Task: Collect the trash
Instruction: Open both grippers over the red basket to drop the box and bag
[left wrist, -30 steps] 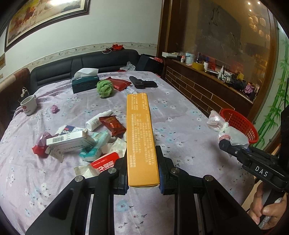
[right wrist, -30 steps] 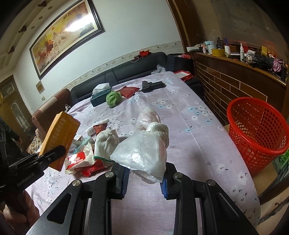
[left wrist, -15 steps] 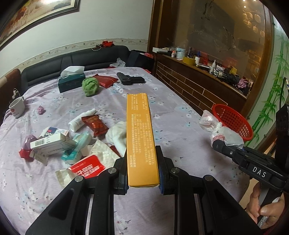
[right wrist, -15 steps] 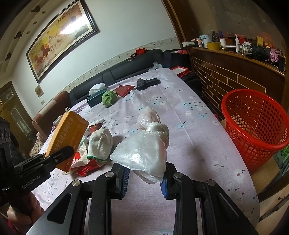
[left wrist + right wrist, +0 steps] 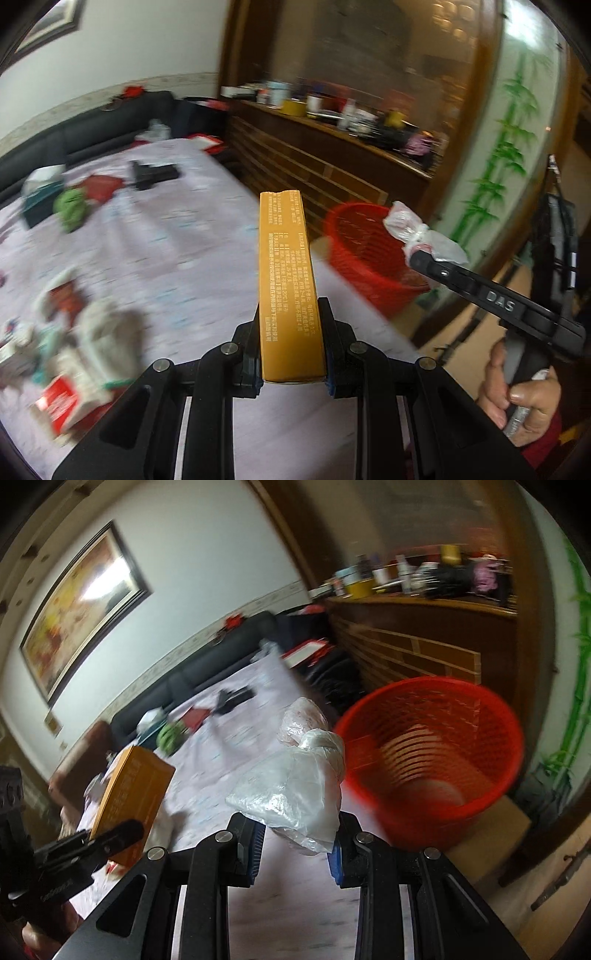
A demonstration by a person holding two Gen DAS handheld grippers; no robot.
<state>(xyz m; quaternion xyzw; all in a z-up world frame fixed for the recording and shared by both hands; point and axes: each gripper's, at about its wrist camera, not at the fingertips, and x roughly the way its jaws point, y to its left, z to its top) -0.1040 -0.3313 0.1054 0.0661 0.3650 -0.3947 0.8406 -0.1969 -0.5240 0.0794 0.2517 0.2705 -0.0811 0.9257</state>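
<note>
Mid-carry, both loads on the way to the red basket (image 5: 432,753), standing on the floor just off the table's (image 5: 207,236) far right corner. Left gripper (image 5: 291,369) clamped on the near end of a long yellow box (image 5: 288,280), held lengthwise and pointing toward the basket. Right gripper (image 5: 295,834) clamped on a crumpled clear plastic bag (image 5: 299,790), bunched up between the blue pads and bulging forward. Neither load over the rim yet, judging by the box tip short of the basket in the left view and the bag at the basket's left edge in the right view.

Next move, as a judgement: carry each load further right and forward until squarely above the basket's mouth, then spread the jaws to drop. Box likely to need tipping nose-down, being long enough to catch on the rim. Bag light and clingy, so possibly slow to fall off the pads.

Left view only: the right gripper seen from the side, with a hand (image 5: 521,402) around its handle, and the remaining litter (image 5: 70,354) heaped at the table's near left, blurred. Also a bamboo-patterned panel (image 5: 509,162) behind the basket.

Right view only: the basket's inside, apparently empty, on what looks like a cardboard sheet; a framed painting (image 5: 81,602) on the wall; the yellow box's broad face, pinched in the left gripper at lower left.
</note>
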